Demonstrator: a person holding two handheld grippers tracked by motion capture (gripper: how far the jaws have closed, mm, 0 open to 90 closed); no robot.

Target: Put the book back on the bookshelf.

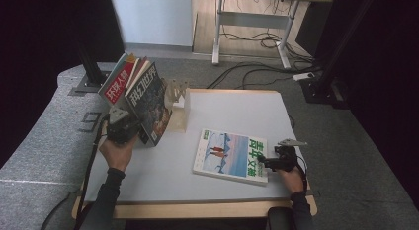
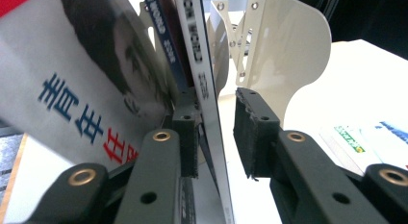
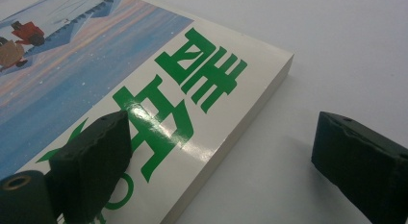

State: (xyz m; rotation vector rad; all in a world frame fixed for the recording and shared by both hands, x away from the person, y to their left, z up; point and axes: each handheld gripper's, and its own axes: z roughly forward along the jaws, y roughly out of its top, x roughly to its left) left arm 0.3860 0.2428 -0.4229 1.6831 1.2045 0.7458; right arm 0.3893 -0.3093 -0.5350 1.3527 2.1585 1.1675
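Quick update from my end, running the rig remote. Job in hand looks like shelving magazines into the cream-coloured upright rack w/ curved dividers (image 1: pixel 179 104) at the back-left of the white table (image 1: pixel 148 175).

Left gripper (image 1: pixel 129 129) is at the bottom edge of the leaning bunch. In the left gripper view the dark sci-fi magazine w/ the glossy cover (image 2: pixel 211 118) sits between the jaws: one pad flat against it, the other pad standing off w/ a clear gap, so I'd call that a loose bracket rather than a clamp. No earlier pic to go by. Behind it the red-and-white magazine w/ a portrait on the cover (image 2: pixel 77 84) plus a couple more lean outward, tilted, not yet upright against the dividers.

Right gripper (image 3: pixel 219 171) is parked at the near right corner of the thick magazine w/ the snowy blue cover and big green characters (image 1: pixel 231 156), which lies flat mid-table, well apart from the rack. Jaws wide, one pad hovering over the cover, the other out over bare table, nothing held.

Progress imo: roughly halfway. Several mags are at the rack but need straightening; the flat one hasn't been lifted yet and needs to go in.
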